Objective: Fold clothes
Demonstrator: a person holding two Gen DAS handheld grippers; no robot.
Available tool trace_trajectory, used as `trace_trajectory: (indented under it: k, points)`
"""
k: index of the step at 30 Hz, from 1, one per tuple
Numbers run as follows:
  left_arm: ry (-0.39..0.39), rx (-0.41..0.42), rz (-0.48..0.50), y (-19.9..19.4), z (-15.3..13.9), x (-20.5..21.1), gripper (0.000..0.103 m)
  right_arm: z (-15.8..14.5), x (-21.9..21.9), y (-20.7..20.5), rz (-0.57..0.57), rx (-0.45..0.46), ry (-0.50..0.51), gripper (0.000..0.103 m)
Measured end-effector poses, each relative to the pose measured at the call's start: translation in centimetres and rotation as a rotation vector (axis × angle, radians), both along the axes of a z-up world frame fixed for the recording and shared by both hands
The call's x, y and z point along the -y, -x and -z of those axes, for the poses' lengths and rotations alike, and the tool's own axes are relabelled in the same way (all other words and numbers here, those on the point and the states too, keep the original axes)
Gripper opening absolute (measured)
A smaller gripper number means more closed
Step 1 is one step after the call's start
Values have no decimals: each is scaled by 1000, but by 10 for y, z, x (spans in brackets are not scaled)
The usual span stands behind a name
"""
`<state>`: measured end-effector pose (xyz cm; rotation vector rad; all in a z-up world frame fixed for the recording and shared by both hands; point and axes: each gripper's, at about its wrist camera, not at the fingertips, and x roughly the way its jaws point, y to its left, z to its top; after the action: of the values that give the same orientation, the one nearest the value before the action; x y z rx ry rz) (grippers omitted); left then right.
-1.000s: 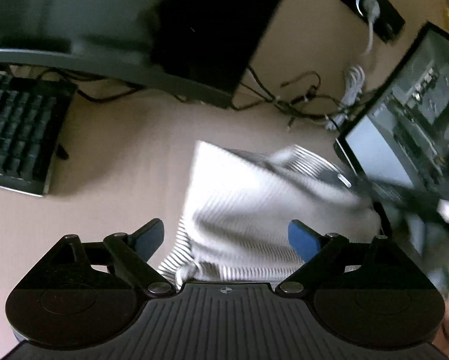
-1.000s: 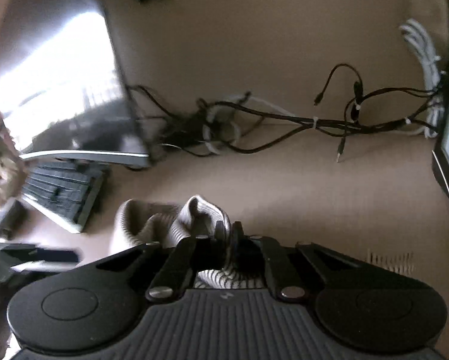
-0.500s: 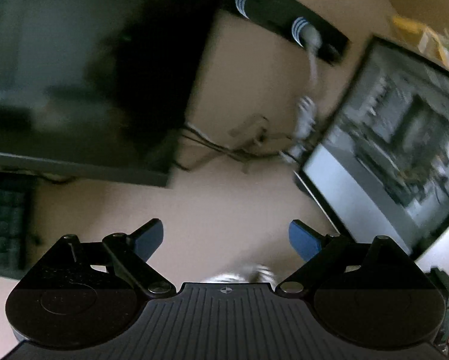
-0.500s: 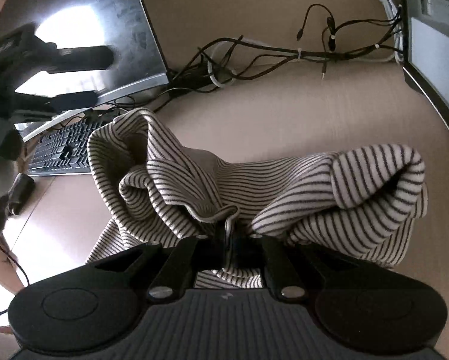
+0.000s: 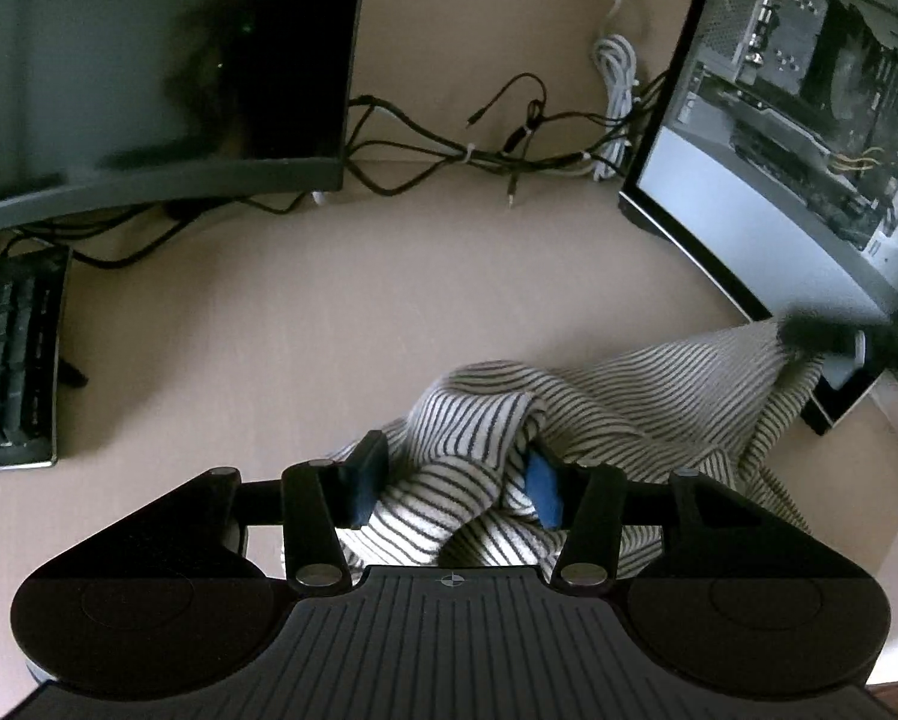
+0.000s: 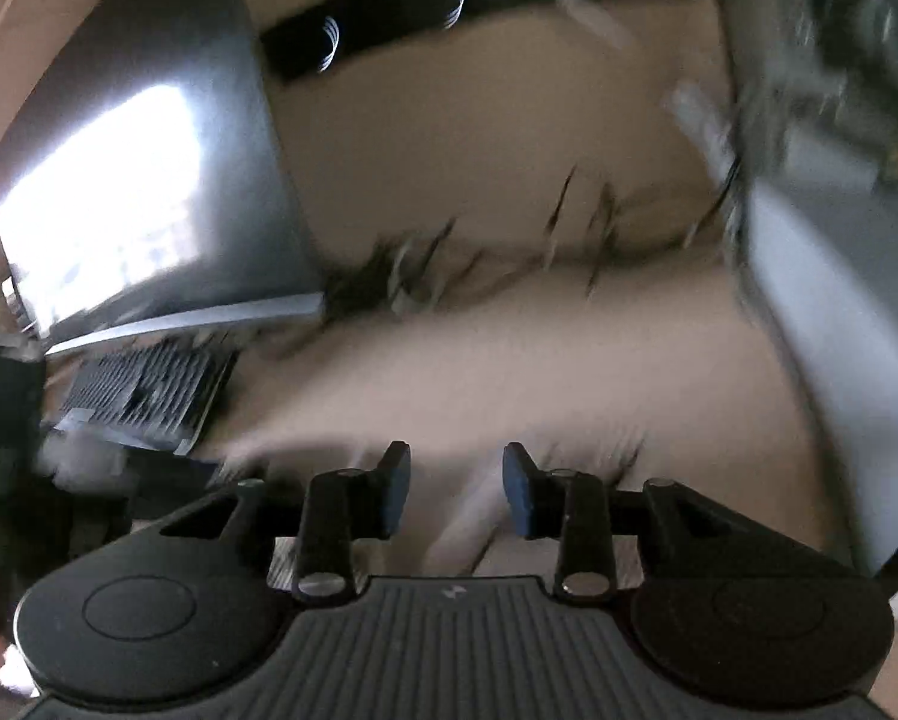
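Note:
A cream garment with thin dark stripes (image 5: 629,402) lies crumpled on the beige desk (image 5: 329,312). My left gripper (image 5: 452,474) points down at its near end. Its jaws are closing, and a bunched fold sits loosely between the blue pads (image 5: 362,483). The garment's far corner rises to the right, where the blurred dark shape of my right gripper (image 5: 839,339) shows. In the right wrist view, my right gripper (image 6: 456,474) is opening with nothing between its pads. That view is smeared by motion, with only faint stripes (image 6: 617,456) beside its fingers.
A dark monitor (image 5: 149,60) stands at the back left with a keyboard (image 5: 11,360) in front of it. Tangled cables (image 5: 509,150) run along the back. A glass-sided computer case (image 5: 809,120) stands on the right, close to the garment.
My left gripper dropped onto the garment and its jaws narrowed around a fold. My right gripper, which was shut on the cloth, parted its jaws and swung away from it.

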<state>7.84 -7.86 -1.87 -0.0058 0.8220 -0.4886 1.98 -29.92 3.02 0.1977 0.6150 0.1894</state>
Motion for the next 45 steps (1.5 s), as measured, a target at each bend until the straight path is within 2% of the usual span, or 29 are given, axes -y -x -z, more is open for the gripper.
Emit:
trace_trajectory:
  k: [2,3,5,7,10,14,15,17,20,24,33,42,45]
  points:
    - [2,2,-5,0,0,-2,56,-2,1,-10,28,21,27,37]
    - [3,2,-11,1,0,-5,58,5,1,-17,41,-3,38,37]
    - [16,-2,-44,2,-3,-17,72,26,2,-21,73,-92,69,37]
    - [40,-10,-81,3,-7,-30,78,47,8,-11,90,-158,87,38]
    - [106,-8,-110,7,-26,-39,74,63,27,12,96,-165,43,39]
    - [163,104,-28,16,-63,-17,75,73,24,21,127,-155,39,42]
    - [166,101,5,17,-64,-9,75,74,21,21,125,-150,51,44]
    - [140,56,74,16,-53,9,75,73,16,24,120,-142,71,47]
    - [44,-55,84,16,-11,23,73,74,18,24,120,-139,73,48]
    - [-55,2,110,30,8,32,75,76,20,27,123,-145,65,51]
    - [-34,3,92,28,11,33,78,77,10,26,86,-143,106,68]
    - [-60,36,86,5,18,37,78,78,7,10,52,-128,148,71]
    - [-78,45,78,-11,23,39,82,80,4,-4,40,-115,178,72]
